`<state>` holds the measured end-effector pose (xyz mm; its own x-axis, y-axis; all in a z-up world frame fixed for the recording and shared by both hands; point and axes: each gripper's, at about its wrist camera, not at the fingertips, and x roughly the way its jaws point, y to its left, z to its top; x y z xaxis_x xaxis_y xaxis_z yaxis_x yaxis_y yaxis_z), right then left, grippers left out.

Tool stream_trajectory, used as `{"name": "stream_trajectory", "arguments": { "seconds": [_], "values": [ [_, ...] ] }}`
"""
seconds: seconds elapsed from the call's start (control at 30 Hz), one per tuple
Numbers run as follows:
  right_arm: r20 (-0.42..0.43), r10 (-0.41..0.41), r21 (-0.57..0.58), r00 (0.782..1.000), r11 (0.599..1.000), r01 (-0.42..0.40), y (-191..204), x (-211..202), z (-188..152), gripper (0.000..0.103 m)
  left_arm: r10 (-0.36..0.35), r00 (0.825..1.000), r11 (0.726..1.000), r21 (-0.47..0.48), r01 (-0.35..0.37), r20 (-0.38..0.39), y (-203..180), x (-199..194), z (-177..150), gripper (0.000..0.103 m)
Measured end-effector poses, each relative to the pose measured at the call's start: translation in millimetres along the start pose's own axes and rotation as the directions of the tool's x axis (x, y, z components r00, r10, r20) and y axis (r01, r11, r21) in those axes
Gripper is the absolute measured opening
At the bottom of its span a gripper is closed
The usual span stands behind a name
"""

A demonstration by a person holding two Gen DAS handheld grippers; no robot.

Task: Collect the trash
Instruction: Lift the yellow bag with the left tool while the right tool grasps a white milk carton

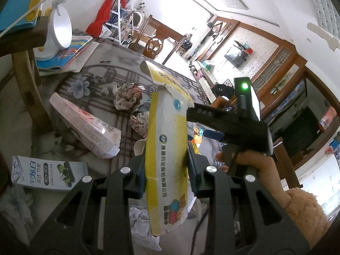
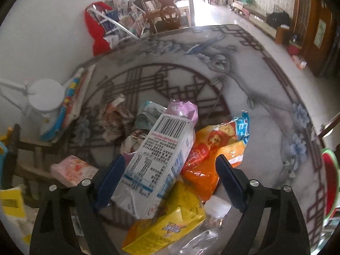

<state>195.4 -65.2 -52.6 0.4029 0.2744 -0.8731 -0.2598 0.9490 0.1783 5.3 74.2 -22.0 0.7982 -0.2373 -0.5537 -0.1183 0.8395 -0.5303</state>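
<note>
The left gripper (image 1: 166, 165) is clenching a flattened yellow and white cardboard box (image 1: 167, 148) between its two blue pads, and the box is standing upright, lifted above the table with the grey lattice and flower pattern (image 1: 95, 78). On the right of it, the person's right hand (image 1: 250, 161) in a fluffy brown sleeve is holding the black body of the other gripper. On the table to the left, a long pink and white carton (image 1: 89, 127) is lying on its side, and nearer, a white and green toothpaste box (image 1: 48, 175) is lying flat. Farther away, a crumpled ball of printed paper (image 1: 127, 96) is resting.

The right gripper (image 2: 167, 182) is standing released, with its fingers wide apart, over a pile of trash. Between the fingers, a white carton with a black barcode (image 2: 161, 159) is lying tilted, but I cannot tell if the pads are touching it. To the right of the carton an orange plastic snack bag (image 2: 212, 161) is lying, and nearer a yellow plastic packet (image 2: 170, 227) is lying. Just behind the carton a pink wrapper (image 2: 184, 108) is showing. At the far left, a round white desk lamp (image 2: 45, 94) is standing on the table edge.
</note>
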Motion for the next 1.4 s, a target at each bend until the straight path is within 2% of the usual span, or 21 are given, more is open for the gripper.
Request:
{"name": "stream_trajectory", "arguments": {
  "seconds": [0.17, 0.23, 0.27, 0.37, 0.4, 0.5, 0.57, 0.63, 0.67, 0.7, 0.77, 0.87, 1.03, 1.07, 1.1, 1.13, 1.27, 1.4],
  "values": [
    [-0.014, -0.059, -0.082, 0.998, 0.995, 0.057, 9.7, 6.6, -5.4, 0.08, 0.007, 1.0, 1.0, 0.003, -0.007, -0.003, 0.9, 1.1, 0.2, 0.03],
    [-0.014, -0.071, -0.122, 0.997, 0.99, 0.068, 13.1, 8.0, -7.9, 0.064, 0.01, 1.0, 1.0, 0.004, -0.01, -0.005, 1.1, 1.8, 0.0, 0.03],
    [-0.014, -0.063, -0.131, 0.998, 0.99, 0.06, 14.9, 8.6, -8.9, 0.05, 0.012, 1.0, 1.0, 0.004, -0.012, -0.006, 1.1, 2.2, -0.1, 0.03],
    [0.013, -0.06, -0.149, 0.998, 0.987, 0.061, 17.2, 3.3, -9.2, 0.024, 0.018, 1.0, 1.0, 0.006, -0.018, -0.011, 1.0, 3.5, -0.4, 0.03],
    [0.015, -0.053, -0.15, 0.998, 0.987, 0.054, 17.4, 1.0, -8.6, 0.018, 0.019, 1.0, 1.0, 0.006, -0.019, -0.011, 1.1, 3.7, -0.3, 0.03],
    [0.024, -0.022, -0.155, 0.999, 0.988, 0.026, 17.3, -5.7, -8.0, 0.008, 0.024, 1.0, 1.0, 0.004, -0.024, -0.014, 1.6, 4.3, -0.5, 0.03],
    [0.023, -0.026, -0.158, 0.999, 0.987, 0.029, 15.4, -7.3, -7.1, 0.012, 0.026, 1.0, 1.0, 0.006, -0.025, -0.014, 1.0, 4.4, -0.8, 0.03],
    [0.02, -0.041, -0.151, 0.999, 0.988, 0.043, 13.7, -7.1, -8.0, 0.037, 0.025, 1.0, 1.0, 0.005, -0.025, -0.014, 1.5, 4.4, -0.6, 0.03],
    [0.023, -0.047, -0.149, 0.999, 0.988, 0.05, 12.6, -7.0, -8.7, 0.065, 0.025, 1.0, 1.0, 0.005, -0.025, -0.014, 1.6, 4.5, -0.7, 0.03],
    [0.036, -0.049, -0.152, 0.998, 0.987, 0.053, 13.2, -8.4, -10.5, 0.071, 0.026, 1.0, 1.0, 0.004, -0.026, -0.015, 2.1, 4.3, -0.6, 0.03],
    [0.055, -0.064, -0.182, 0.996, 0.981, 0.073, 18.1, -9.1, -14.5, 0.072, 0.027, 1.0, 1.0, 0.001, -0.027, -0.015, 2.5, 4.4, -0.5, 0.031],
    [0.041, -0.087, -0.223, 0.995, 0.97, 0.094, 26.3, -0.5, -18.2, 0.082, 0.027, 1.0, 1.0, 0.002, -0.026, -0.016, 2.5, 4.3, -0.4, 0.031],
    [0.025, -0.167, -0.205, 0.986, 0.964, 0.168, 20.5, 19.7, -18.4, 0.077, 0.028, 0.999, 1.0, 0.001, -0.028, -0.017, 2.4, 4.4, -0.4, 0.031],
    [0.013, -0.174, -0.188, 0.985, 0.967, 0.173, 16.1, 24.9, -17.1, 0.068, 0.028, 0.999, 1.0, 0.002, -0.028, -0.017, 2.4, 4.4, -0.4, 0.031],
    [0.002, -0.179, -0.176, 0.984, 0.968, 0.177, 12.0, 29.3, -16.3, 0.047, 0.028, 0.999, 1.0, 0.002, -0.028, -0.017, 2.3, 4.4, -0.4, 0.031],
    [-0.008, -0.181, -0.168, 0.983, 0.97, 0.177, 8.3, 33.1, -15.3, 0.043, 0.028, 0.999, 1.0, 0.002, -0.028, -0.017, 2.3, 4.4, -0.4, 0.031],
    [0.038, -0.169, -0.131, 0.985, 0.976, 0.173, -4.3, 27.2, -15.7, 0.041, 0.034, 0.999, 0.999, 0.005, -0.034, -0.026, 3.2, 6.7, -1.6, 0.031],
    [0.122, -0.127, -0.137, 0.984, 0.98, 0.144, -5.6, 1.4, -17.5, 0.041, 0.042, 0.999, 0.999, 0.02, -0.041, -0.033, 0.4, 9.5, -3.2, 0.031]
  ]
}}
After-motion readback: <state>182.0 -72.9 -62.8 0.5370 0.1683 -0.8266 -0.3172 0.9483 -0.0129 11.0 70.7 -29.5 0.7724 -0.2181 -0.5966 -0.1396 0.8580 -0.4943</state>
